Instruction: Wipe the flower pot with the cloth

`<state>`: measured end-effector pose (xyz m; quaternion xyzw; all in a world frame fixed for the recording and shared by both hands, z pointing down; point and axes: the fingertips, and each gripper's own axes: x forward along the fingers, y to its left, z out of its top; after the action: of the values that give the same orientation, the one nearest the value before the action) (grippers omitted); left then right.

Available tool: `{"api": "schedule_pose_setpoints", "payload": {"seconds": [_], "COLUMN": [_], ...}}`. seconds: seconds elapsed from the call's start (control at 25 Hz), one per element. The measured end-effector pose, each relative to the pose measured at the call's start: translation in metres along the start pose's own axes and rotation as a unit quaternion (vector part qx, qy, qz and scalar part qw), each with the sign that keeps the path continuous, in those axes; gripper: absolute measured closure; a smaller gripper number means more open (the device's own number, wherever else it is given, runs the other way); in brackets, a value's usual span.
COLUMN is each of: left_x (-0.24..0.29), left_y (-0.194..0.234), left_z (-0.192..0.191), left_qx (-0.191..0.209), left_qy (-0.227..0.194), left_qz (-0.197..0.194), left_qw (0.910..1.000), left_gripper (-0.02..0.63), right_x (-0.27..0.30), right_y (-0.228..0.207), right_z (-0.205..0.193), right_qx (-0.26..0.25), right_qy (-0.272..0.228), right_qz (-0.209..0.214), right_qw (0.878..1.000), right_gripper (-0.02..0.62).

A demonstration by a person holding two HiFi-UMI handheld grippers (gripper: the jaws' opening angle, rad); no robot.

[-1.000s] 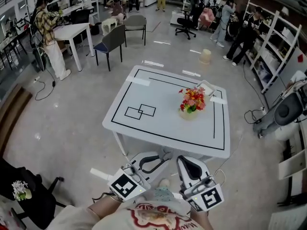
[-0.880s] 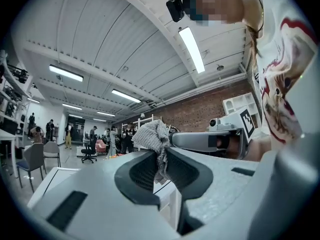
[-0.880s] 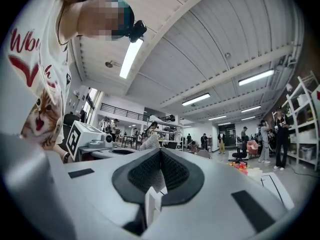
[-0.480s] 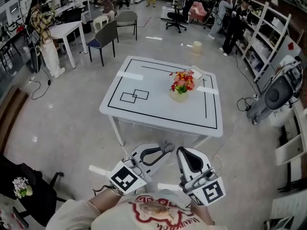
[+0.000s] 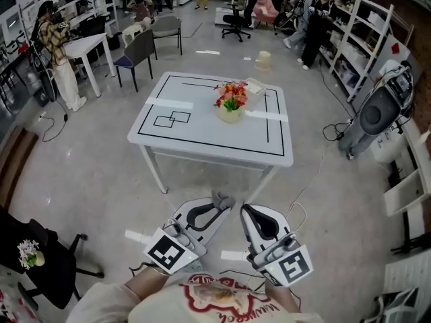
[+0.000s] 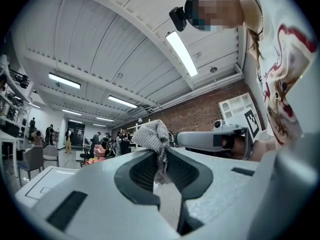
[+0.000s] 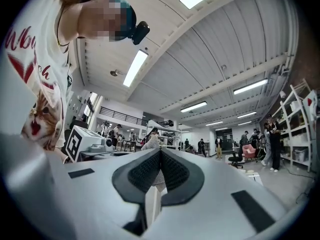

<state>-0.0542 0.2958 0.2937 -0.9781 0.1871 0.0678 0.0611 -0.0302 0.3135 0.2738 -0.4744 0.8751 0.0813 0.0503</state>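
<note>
Your left gripper (image 5: pixel 219 206) pinches the cloth (image 6: pixel 152 136) so it's ready for wiping, your right gripper (image 5: pixel 244 210) is clenched empty, both well short of the flower pot (image 5: pixel 230 114).

Grey knitted cloth (image 5: pixel 222 198) pinched in the left gripper (image 6: pixel 160 154); cream flower pot (image 5: pixel 229 115) stands upright on the table (image 5: pixel 202 136).

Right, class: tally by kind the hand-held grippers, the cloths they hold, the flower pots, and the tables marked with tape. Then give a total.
Grey two-jaw grippers: 2 (left gripper, right gripper)
Grey knitted cloth, pinched in the left gripper: 1
Cream flower pot with red and yellow flowers: 1
White square table with black tape lines: 1
Total: 5
</note>
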Motion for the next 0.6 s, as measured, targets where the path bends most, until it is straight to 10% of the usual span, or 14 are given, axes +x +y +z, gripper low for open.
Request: {"api": "schedule_pose_setpoints", "payload": {"seconds": [0.6], "left_x": [-0.048], "left_y": [-0.145], "left_z": [0.003], "left_qx": [-0.003], "left_qy": [0.036], "left_qz": [0.034], "left_qw": [0.9988], "left_gripper": [0.566], "right_x": [-0.117], "right_y": [0.076], "right_z": [0.01], "right_qx": [0.02], "right_qy": [0.015], "right_qz": [0.034], "right_qw": [0.999], "right_gripper": [0.597]}}
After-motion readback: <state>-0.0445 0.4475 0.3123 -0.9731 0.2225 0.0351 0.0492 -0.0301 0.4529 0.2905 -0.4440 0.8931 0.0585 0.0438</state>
